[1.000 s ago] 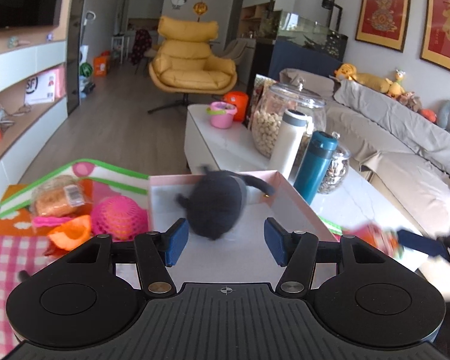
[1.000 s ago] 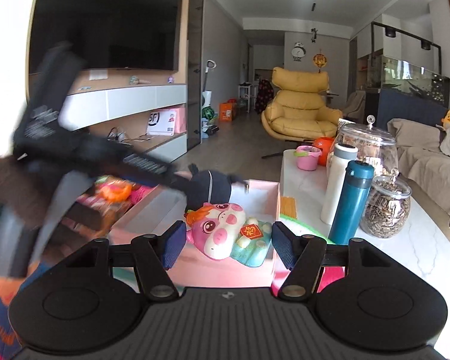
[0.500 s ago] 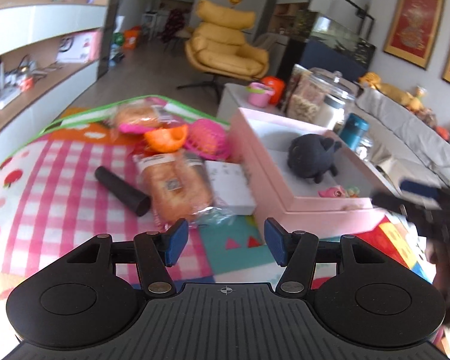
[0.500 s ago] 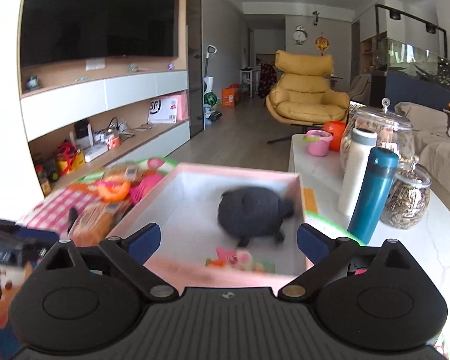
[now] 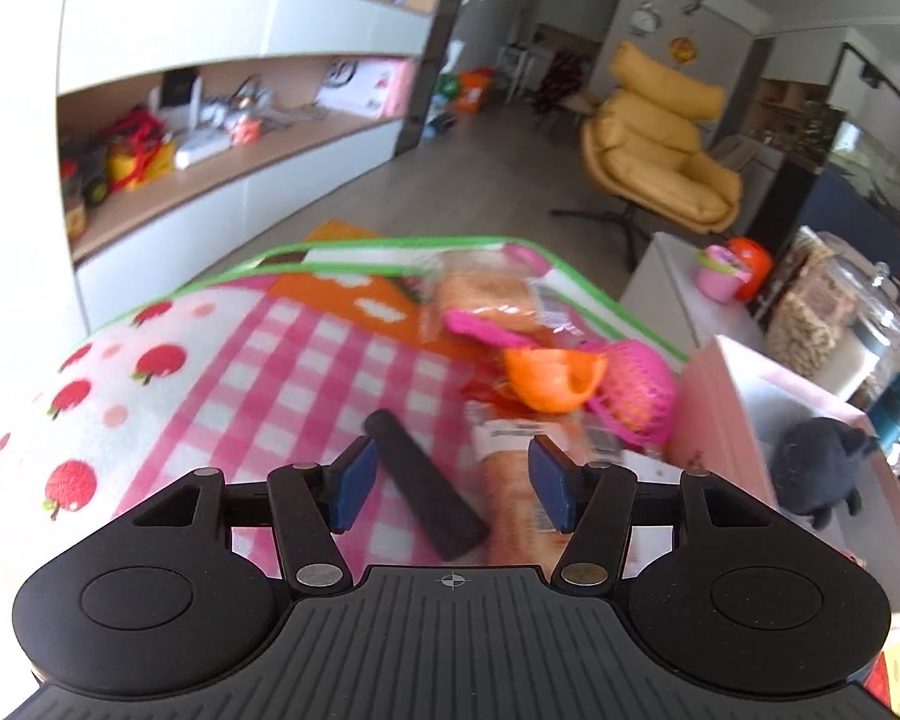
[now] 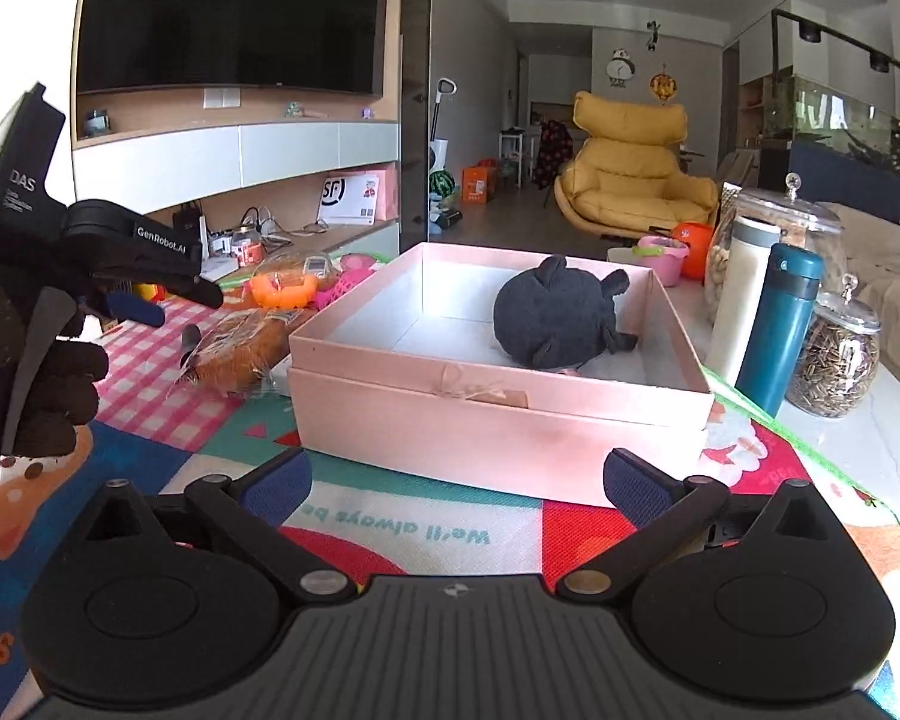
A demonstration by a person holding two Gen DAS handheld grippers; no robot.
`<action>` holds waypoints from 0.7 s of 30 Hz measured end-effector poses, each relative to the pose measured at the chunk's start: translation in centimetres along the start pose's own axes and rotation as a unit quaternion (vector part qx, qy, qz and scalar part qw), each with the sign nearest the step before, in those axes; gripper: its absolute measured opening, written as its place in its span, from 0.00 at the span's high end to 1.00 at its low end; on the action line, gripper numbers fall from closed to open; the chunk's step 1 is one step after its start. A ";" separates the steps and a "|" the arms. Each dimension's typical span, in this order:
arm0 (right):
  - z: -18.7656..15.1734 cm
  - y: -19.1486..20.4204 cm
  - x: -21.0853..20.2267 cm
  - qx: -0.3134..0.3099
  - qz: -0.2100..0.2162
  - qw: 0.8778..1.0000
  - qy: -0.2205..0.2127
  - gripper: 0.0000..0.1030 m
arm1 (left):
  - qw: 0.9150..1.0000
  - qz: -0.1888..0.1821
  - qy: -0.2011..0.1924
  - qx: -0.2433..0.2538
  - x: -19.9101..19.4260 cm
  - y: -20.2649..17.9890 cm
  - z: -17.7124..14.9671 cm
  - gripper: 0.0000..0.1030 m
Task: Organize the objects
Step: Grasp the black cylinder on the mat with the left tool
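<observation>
Left gripper jaws spread, empty, above a black bar and wrapped bread on the checked mat, left of the pink box. Right gripper jaws spread wide, empty, just before the box front. Black plush inside the box; orange cup and pink net ball left of the box.

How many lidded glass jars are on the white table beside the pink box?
2. The large glass jar stands behind the white bottle; the small glass jar sits right of the teal bottle. More could be hidden behind them.
</observation>
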State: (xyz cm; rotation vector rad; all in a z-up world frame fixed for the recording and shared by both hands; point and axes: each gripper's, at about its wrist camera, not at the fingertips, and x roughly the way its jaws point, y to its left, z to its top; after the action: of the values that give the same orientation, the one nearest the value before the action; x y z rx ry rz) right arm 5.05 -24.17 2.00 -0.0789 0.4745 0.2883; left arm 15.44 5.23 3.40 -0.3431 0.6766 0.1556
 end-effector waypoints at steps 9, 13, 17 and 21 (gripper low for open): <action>0.1 0.1 0.0 0.000 -0.002 1.000 -0.003 0.00 | 0.999 0.029 0.020 0.005 2.3 0.6 -0.2 0.67; 0.2 0.1 -0.1 0.002 -0.003 1.000 -0.001 0.00 | 0.999 0.005 0.025 0.038 0.9 0.6 -1.1 0.78; 0.2 0.0 -0.1 0.005 -0.004 1.000 -0.002 0.00 | 0.997 -0.042 0.037 0.052 -2.2 1.6 -3.7 0.79; 0.2 0.0 0.0 0.007 -0.003 1.000 -0.002 0.00 | 0.991 -0.086 0.056 0.083 -5.8 0.7 -7.0 0.79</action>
State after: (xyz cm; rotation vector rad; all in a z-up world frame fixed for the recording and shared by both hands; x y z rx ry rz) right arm 5.10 -24.19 2.17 -0.0664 0.4719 0.2793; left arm 6.69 3.20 1.78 -0.2490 0.7619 -0.0845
